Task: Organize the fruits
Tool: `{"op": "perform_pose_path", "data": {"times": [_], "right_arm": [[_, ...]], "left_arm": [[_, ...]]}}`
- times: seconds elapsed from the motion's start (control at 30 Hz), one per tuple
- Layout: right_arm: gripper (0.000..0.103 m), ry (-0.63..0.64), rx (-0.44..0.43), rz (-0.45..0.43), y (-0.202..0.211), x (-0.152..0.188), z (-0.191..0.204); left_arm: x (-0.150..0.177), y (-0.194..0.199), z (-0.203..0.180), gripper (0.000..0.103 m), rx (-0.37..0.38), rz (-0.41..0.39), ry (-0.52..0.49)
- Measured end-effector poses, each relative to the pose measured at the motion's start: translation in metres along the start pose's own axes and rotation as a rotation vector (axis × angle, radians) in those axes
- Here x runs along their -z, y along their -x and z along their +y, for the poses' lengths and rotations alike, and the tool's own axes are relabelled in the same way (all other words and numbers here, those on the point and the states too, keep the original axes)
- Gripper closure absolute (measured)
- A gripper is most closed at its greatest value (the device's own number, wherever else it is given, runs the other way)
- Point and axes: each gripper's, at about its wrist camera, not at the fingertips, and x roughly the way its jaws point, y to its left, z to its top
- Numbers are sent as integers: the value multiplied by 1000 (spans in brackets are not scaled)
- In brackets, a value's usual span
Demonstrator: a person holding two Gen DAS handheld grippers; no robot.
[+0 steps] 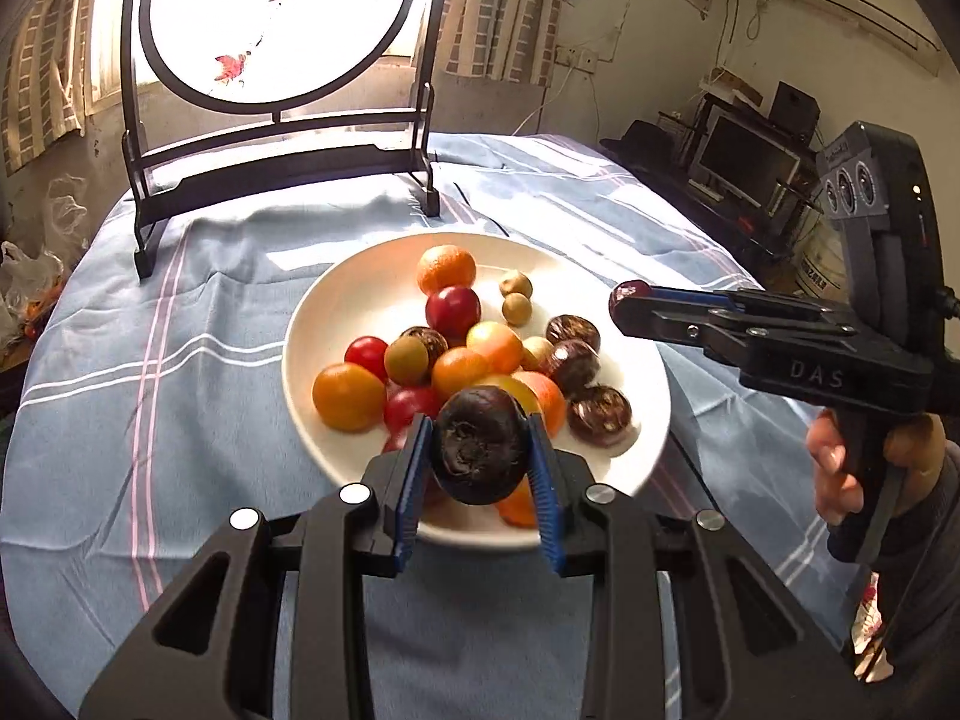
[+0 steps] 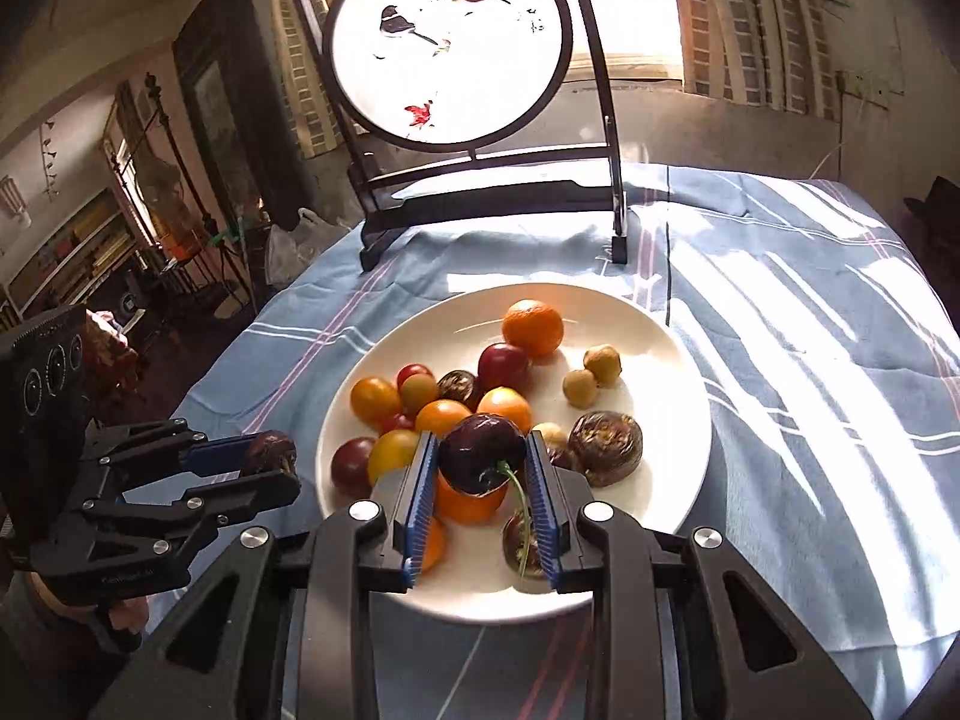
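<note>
Two grippers are each clamped on one fruit above the near edge of the white plate (image 1: 312, 324): left gripper (image 1: 480, 450) on a firm dark water chestnut (image 1: 477, 444), right gripper (image 2: 480, 468) on a soft, bruisable stemmed cherry (image 2: 480, 453), held across the widest part.

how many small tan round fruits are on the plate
3. Two sit together at the far right of the plate, below the tangerine: one, another. A third lies behind the right gripper's fingers. More may be hidden.
</note>
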Motion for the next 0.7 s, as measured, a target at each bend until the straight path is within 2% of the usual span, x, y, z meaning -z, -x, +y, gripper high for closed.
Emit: {"op": "perform_pose_path", "data": {"times": [0.13,0.17,0.2,0.23,0.27,0.33,0.4,0.47,0.53,0.7], "right_arm": [[71,-34,13,0,-30,-15,-13],[62,-39,22,-8,-32,-15,-15],[56,-42,31,-24,-29,-14,-15],[52,-45,30,-42,-25,-11,-16],[50,-44,23,-53,-19,-9,-16],[48,-44,28,-69,-5,-1,-14],[37,-74,19,-76,13,12,-14],[18,-86,23,-76,35,33,-9],[6,-67,31,-65,56,58,0],[4,-35,49,-87,116,117,16]], "left_arm": [[-25,-39,13,69,-29,31,50],[-27,-45,17,56,-31,41,62],[-29,-48,19,45,-32,44,76],[-30,-48,21,39,-34,43,91],[-29,-45,21,25,-39,35,100],[-24,-35,17,16,-70,10,96],[-14,-21,11,14,-85,9,96],[2,-3,1,6,-89,16,91],[22,19,-11,5,-97,2,75],[72,78,-39,5,-93,-38,50]]}}
